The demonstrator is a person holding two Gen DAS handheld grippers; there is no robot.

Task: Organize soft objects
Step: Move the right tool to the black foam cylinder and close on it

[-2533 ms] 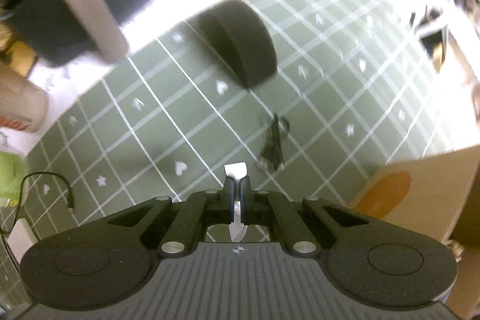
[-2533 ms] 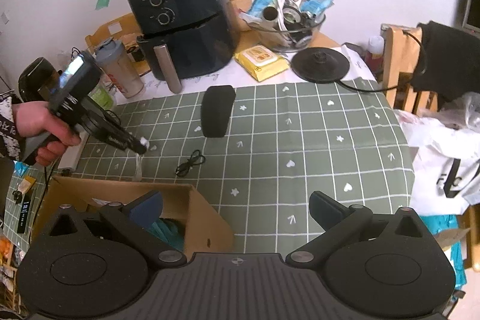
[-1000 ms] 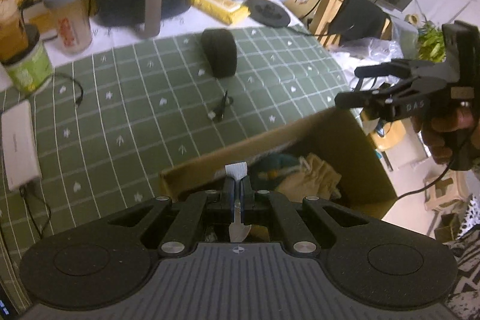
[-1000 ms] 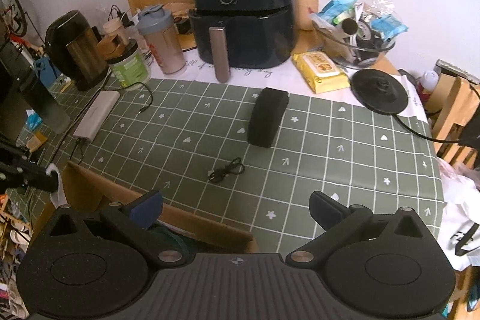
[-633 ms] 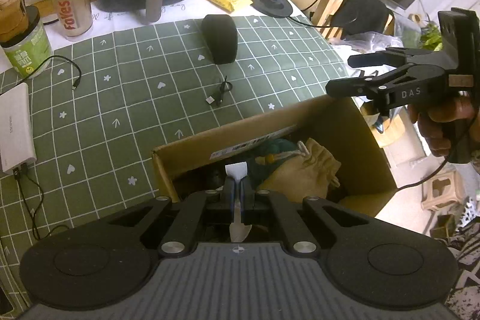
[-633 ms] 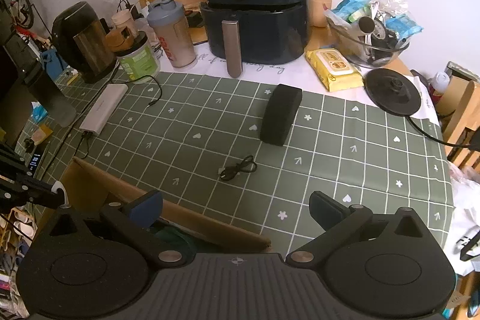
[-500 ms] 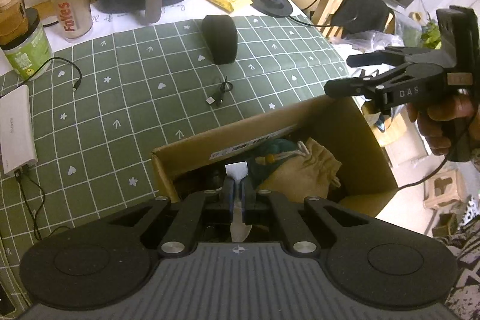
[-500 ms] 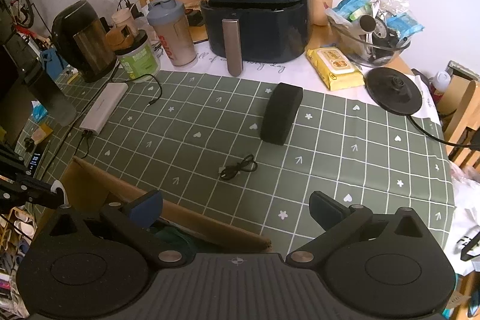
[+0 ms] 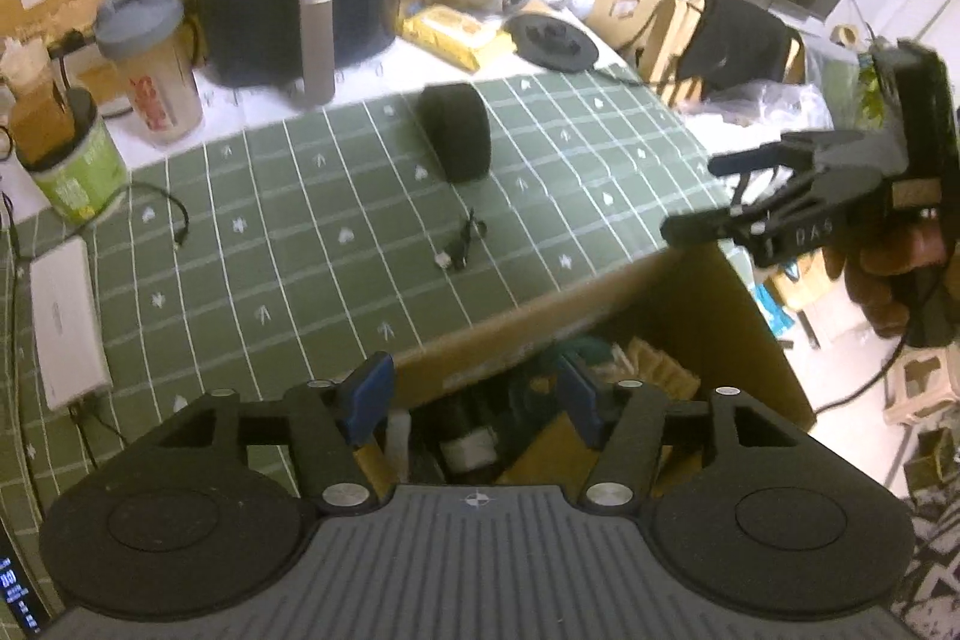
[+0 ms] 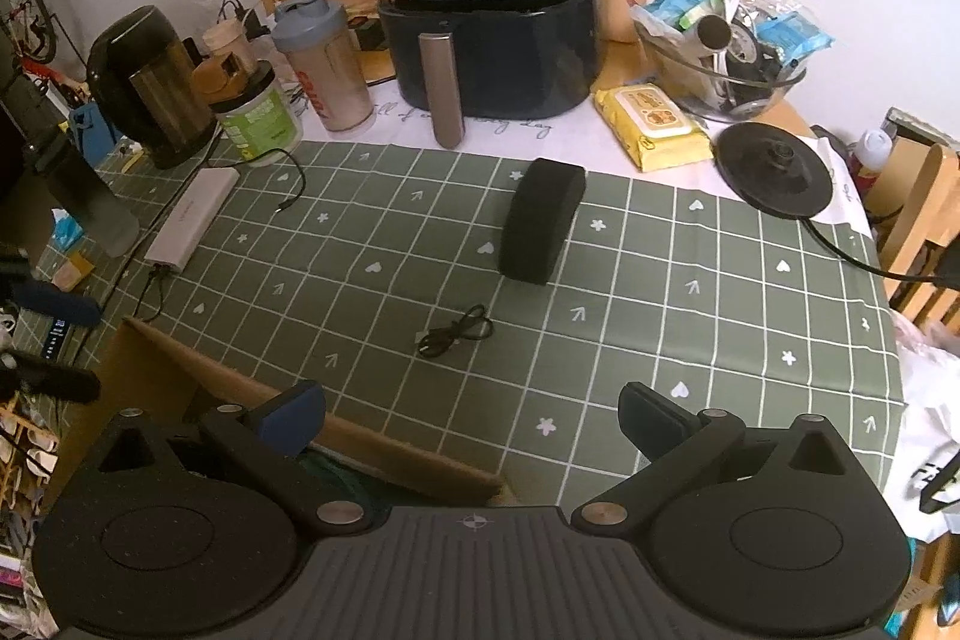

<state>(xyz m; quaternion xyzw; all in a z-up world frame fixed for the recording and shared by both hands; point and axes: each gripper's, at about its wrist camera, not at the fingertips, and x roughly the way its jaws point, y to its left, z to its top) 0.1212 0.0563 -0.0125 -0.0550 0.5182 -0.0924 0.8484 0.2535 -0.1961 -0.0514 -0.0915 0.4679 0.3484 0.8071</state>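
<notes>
The left gripper [image 9: 474, 394] hangs over the open box [image 9: 690, 304], its fingers just parted with nothing pressed between them. Soft things lie in the box, among them a tan pouch [image 9: 654, 370]. The right gripper [image 10: 471, 421] is spread wide and empty; in the left wrist view its side reads "DAS". A black case [image 10: 540, 229] and cable [image 10: 456, 331] lie on the surface [image 10: 720, 316].

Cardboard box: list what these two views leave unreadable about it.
- Left wrist view: cardboard box contents are blurred and half covered by the open left gripper; only a tan pouch is recognizable.
- Right wrist view: the right gripper body hides the box interior.
</notes>
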